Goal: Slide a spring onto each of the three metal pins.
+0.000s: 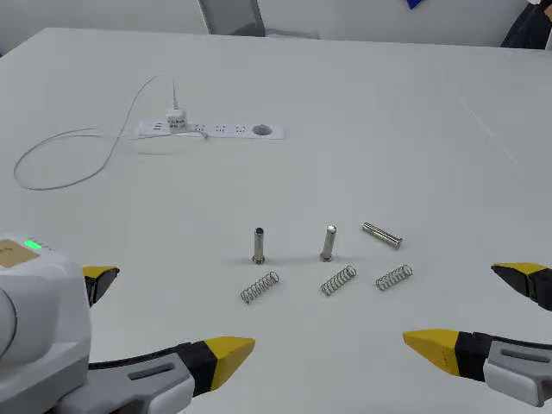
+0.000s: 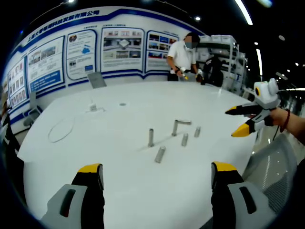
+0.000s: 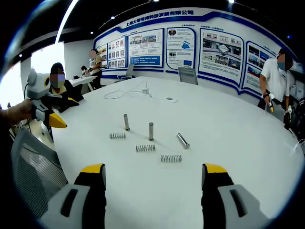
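Your left gripper [image 1: 166, 315] hovers low over the near part of the white table [image 1: 388, 129], its yellow-tipped jaws spread wide and released. Your right gripper [image 1: 473, 306] hovers opposite it, jaws parted just as wide and gripping nothing. The work lies ahead of both tools, in the gap between them and a little farther out than their tips. The left pin [image 1: 259, 245] stands upright on its wider foot, ahead and to the inside of your left gripper. The middle pin [image 1: 329, 242] also stands upright, beside it and roughly midway between the two tools. The lying pin [image 1: 381, 235] rests flat on the table on your right gripper's side, angled slightly away from you. On your side of the pins, three springs lie in a row, each on its side and apart from the pin beyond it. The left spring [image 1: 260, 287] is just on your side of the left pin and the middle spring [image 1: 339, 279] just on your side of the middle pin. The right spring [image 1: 394, 277] sits on your side of the lying pin and is the closest of the three to your right gripper. Well beyond the pins, off toward your left gripper's side, a white power strip [image 1: 211, 130] lies on the table. A small plug [image 1: 175, 119] sits in it, and a thin cable [image 1: 69, 159] loops away from it across the surface.
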